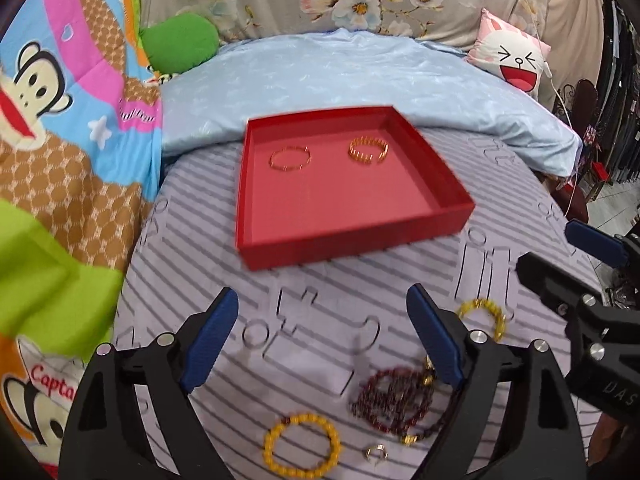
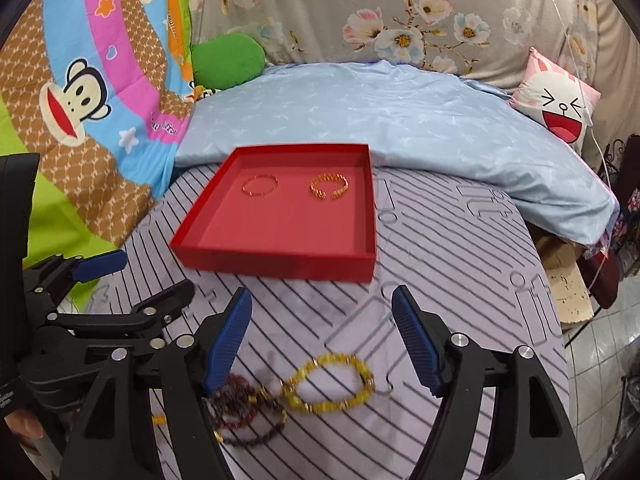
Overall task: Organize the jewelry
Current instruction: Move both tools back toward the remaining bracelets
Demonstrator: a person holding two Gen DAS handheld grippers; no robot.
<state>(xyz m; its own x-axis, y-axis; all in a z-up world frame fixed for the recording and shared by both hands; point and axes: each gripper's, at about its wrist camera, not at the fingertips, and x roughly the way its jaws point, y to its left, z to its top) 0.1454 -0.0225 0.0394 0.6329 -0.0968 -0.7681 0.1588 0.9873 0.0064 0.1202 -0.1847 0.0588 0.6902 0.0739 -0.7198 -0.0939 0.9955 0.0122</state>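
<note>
Left wrist view, nearest first, with the red tray [image 1: 440, 216] as the landmark. The left gripper [image 1: 320, 340] hangs over the striped bedcover [image 1: 200, 280] on the near side of the tray, its blue pads spread wide with nothing between them but cloth. That wide stance suits a hand between picks, I judge, ready to drop over a loose piece. Closest to the camera, well short of the tray, lie a yellow bead bracelet [image 1: 302, 446], a small silver ring [image 1: 375, 453] just beside it, and a tangled dark red bead strand [image 1: 394, 406]. A little nearer the tray, off its near right corner, lies a yellow-gold bead bracelet [image 1: 484, 316], partly behind the left gripper's right finger. The right gripper [image 2: 322, 334] likewise stands short of the tray's near wall, jaws apart and empty, directly above that yellow-gold bracelet, which probably makes it the next pick.

Inside the tray, toward its far wall, a thin gold bangle [image 1: 290, 158] and a ribbed gold cuff [image 1: 369, 151] lie side by side and apart, likely laid at the back first so the near floor stays free for the beaded pieces. Beyond the tray's far wall lies a pale blue quilt [image 1: 340, 72].
</note>
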